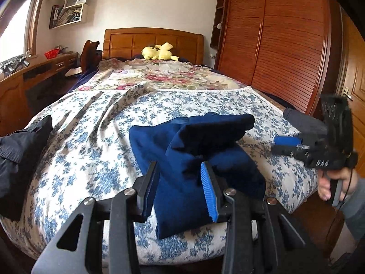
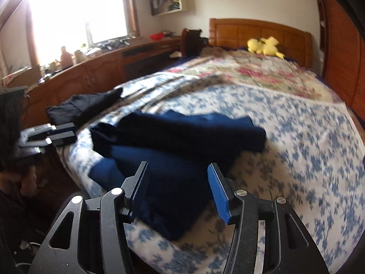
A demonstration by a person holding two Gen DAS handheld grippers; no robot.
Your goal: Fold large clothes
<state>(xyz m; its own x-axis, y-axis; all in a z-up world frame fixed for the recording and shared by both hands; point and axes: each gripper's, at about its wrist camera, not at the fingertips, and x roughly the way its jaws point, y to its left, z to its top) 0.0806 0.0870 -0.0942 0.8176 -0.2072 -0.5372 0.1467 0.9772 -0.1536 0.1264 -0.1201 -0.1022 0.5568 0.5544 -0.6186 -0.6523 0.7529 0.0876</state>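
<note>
The left gripper has its fingers spread wide, one on either side of a raised ridge of the navy blue garment; the blue pad of one finger lies against the cloth, but whether the other finger touches it cannot be told; nothing is pinched. The right gripper also has its fingers spread, hovering just above the near edge of the same garment and holding nothing; seen from the left wrist view it sits off to the right, over the bed's edge, with its fingers looking closer together there, though blur makes that uncertain.

The garment lies half folded on the blue-flowered bedspread, near the foot of the bed, one flap standing loosely upward; a second dark garment rests well apart at the bed's left edge.

The likely risk: the standing flap could flop back and undo the fold, or a careless pinch could gather the bedspread along with the cloth.
</note>
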